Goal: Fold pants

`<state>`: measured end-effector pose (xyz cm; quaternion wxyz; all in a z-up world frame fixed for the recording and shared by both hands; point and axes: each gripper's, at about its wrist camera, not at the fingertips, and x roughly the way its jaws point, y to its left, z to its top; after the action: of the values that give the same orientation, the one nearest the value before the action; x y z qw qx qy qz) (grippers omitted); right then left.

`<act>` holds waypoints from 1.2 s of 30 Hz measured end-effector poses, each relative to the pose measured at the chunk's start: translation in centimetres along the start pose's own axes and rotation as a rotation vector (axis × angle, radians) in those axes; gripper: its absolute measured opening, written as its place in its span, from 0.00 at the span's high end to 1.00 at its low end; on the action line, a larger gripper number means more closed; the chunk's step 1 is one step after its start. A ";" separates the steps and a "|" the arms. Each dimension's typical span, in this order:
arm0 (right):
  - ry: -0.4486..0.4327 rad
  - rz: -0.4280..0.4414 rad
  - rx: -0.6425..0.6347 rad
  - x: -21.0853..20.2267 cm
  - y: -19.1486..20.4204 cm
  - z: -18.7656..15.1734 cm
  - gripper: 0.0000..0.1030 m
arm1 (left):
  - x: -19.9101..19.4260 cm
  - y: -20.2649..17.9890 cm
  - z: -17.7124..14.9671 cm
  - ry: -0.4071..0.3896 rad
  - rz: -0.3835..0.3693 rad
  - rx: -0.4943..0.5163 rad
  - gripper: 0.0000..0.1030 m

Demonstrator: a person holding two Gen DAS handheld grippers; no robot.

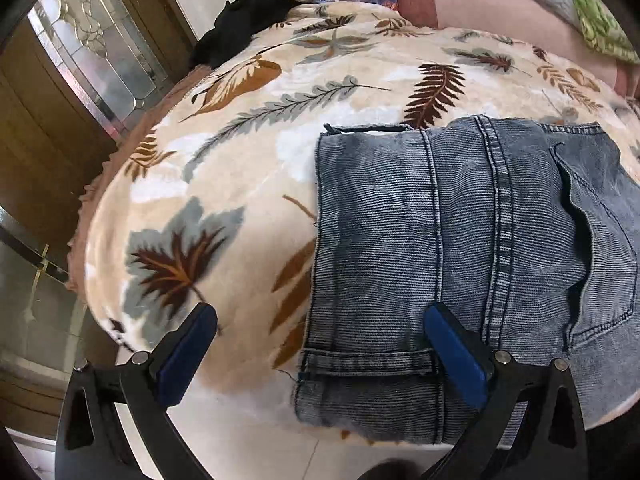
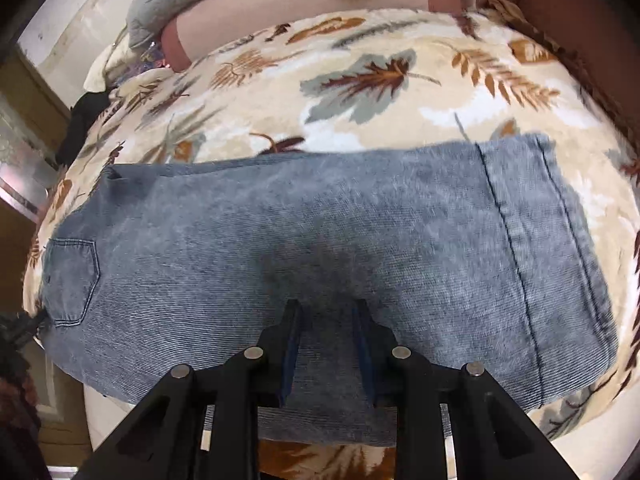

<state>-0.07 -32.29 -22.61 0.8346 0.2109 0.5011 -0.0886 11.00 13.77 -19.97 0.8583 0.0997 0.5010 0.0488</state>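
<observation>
Blue-grey jeans [image 1: 460, 240] lie folded flat on a leaf-patterned blanket [image 1: 240, 140]. In the left wrist view the waistband end with a belt loop and back pocket faces me. My left gripper [image 1: 320, 316] is open wide over the waistband corner, one finger [image 1: 452, 344] above the denim, the other above the blanket. In the right wrist view the jeans [image 2: 320, 240] stretch across the blanket [image 2: 360, 80], pocket at left, hem at right. My right gripper [image 2: 326, 306] is open with a narrow gap, just above the near fold edge, holding nothing.
A black garment [image 1: 236, 28] lies at the blanket's far left corner. Pillows and a pink sheet [image 1: 480, 4] lie beyond. A wooden door with glass panels [image 1: 80, 60] stands left. The bed edge and tiled floor [image 1: 240, 452] are near me.
</observation>
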 end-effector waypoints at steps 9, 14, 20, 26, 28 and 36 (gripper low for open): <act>-0.072 0.097 0.059 -3.4 -2.9 -1.7 0.61 | -5.4 -1.2 0.9 -0.075 -0.009 -0.030 0.00; -0.167 0.139 0.115 -7.2 -6.9 -3.6 0.55 | -10.0 -7.5 1.1 -0.164 -0.153 0.066 0.00; -0.208 0.107 0.134 -8.8 -10.0 -5.0 0.55 | -9.8 -17.0 1.0 -0.138 -0.209 0.220 0.00; -0.230 0.174 0.217 -7.4 -12.3 -4.4 0.55 | -4.9 -22.3 0.5 0.003 -0.130 0.281 0.00; -0.209 0.175 0.269 -6.4 -13.5 -4.8 0.57 | -4.0 -22.1 0.1 0.029 -0.143 0.265 0.00; -0.271 0.244 0.368 -9.5 -16.5 -6.4 0.46 | -6.6 -22.1 1.3 -0.003 -0.164 0.267 0.00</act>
<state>-15.74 -44.88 -21.26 0.8462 0.4044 0.3307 -0.1046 8.49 -9.19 -18.64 0.8392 0.1718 0.5084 -0.0884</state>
